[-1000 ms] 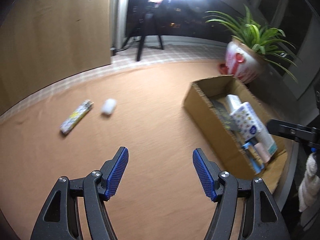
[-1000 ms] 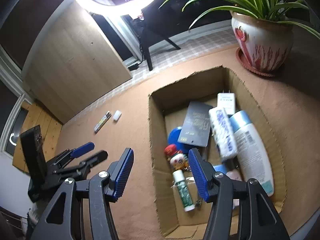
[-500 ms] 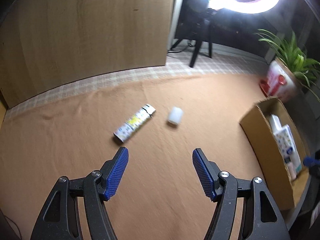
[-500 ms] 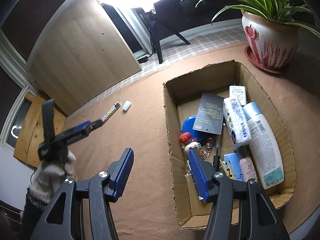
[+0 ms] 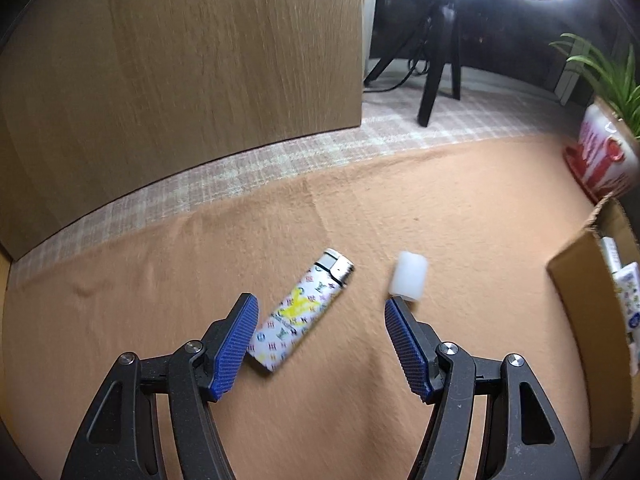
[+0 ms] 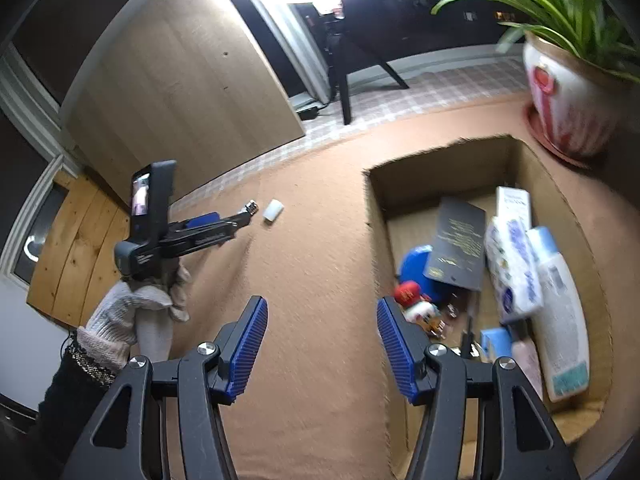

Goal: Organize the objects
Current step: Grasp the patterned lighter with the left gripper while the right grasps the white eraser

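- Left claw (image 5: 320,344) is closing in on the lighter (image 5: 302,310): a second ago the lighter and the white cap (image 5: 408,276) were sitting small and far up-left in the left wrist view, with the box filling the right side; now they're sitting right at the fingertips and the box (image 5: 580,304) is sliding off the right edge.
- Reading that as: previous drop-off is done, the left hand is heading for the next pick, most likely the lighter.
- Left claw is standing open, nothing between the pads; no contact yet.
- Lighter is lying flat on the orange cloth (image 5: 160,280), angled, its lower end just beside the left pad's tip, its metal end pointing up-right. It's sitting off-centre toward the left pad, so the claw is needing a shift left before closing.
- Cap is lying just beyond the right pad's tip, near the lighter but apart from it.
- Right claw (image 6: 320,348) is hanging open and empty beside the box's left wall; it's drifting little compared with the left.
- Box is already holding bottles, a dark card and small toys; lighter and cap look like the only items left outside.
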{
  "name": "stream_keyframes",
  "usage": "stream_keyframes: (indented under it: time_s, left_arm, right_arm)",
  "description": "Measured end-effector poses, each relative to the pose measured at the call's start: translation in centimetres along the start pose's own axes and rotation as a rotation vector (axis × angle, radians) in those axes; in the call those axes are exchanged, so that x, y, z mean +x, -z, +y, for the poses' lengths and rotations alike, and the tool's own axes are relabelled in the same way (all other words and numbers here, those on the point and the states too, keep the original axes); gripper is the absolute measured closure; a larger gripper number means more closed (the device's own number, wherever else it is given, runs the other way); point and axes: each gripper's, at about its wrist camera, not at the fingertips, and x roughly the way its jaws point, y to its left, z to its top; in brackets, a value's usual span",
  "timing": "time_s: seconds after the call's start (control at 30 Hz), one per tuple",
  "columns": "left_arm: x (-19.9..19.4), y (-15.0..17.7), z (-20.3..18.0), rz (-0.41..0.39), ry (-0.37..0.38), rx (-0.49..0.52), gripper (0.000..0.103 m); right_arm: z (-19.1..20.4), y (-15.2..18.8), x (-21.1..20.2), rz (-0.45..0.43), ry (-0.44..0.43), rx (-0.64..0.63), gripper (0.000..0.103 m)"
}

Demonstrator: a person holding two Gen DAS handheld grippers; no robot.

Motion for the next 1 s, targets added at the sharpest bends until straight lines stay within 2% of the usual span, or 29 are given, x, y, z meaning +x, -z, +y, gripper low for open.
stream_keyframes:
  time_s: [0.03,0.1,0.23,0.4,0.57,0.73,0.87,0.93,1.0]
  left_arm:
    - [0.4,-0.1,0.1,0.006,-0.005,0.0,0.036]
    - [1.1,-0.2,0.3,0.022,-0.002,-0.002,0.049]
    - [1.6,-0.2,0.5,0.034,0.009,0.001,0.065]
    - [1.4,0.1,0.9,0.035,0.032,-0.005,0.075]
    - [0.8,1.0,1.7,0.042,0.057,-0.053,0.078]
    - [-0.4,3.2,2.2,0.041,0.064,-0.085,0.078]
    - [-1.9,5.6,2.2,0.045,0.065,-0.102,0.078]
    - [-2.7,6.9,2.0,0.047,0.062,-0.099,0.078]
    - [-3.3,8.1,1.9,0.046,0.062,-0.095,0.078]
  right_arm:
    - [0.3,-0.2,0.3,0.002,0.001,-0.007,0.05]
    - [0.8,-0.6,1.0,0.009,-0.002,-0.019,0.05]
    - [1.7,-1.6,2.7,0.029,-0.012,-0.026,0.05]
    - [2.7,-2.9,5.1,0.062,-0.03,-0.017,0.05]
    - [3.9,-4.3,8.4,0.099,-0.012,-0.03,0.05]
    - [4.5,-6.0,12.5,0.14,0.028,-0.04,0.05]
    - [5.0,-7.5,15.4,0.168,0.023,-0.015,0.05]
    - [5.3,-8.2,16.6,0.177,0.029,-0.01,0.053]
    - [5.7,-8.8,17.9,0.193,0.04,-0.002,0.061]
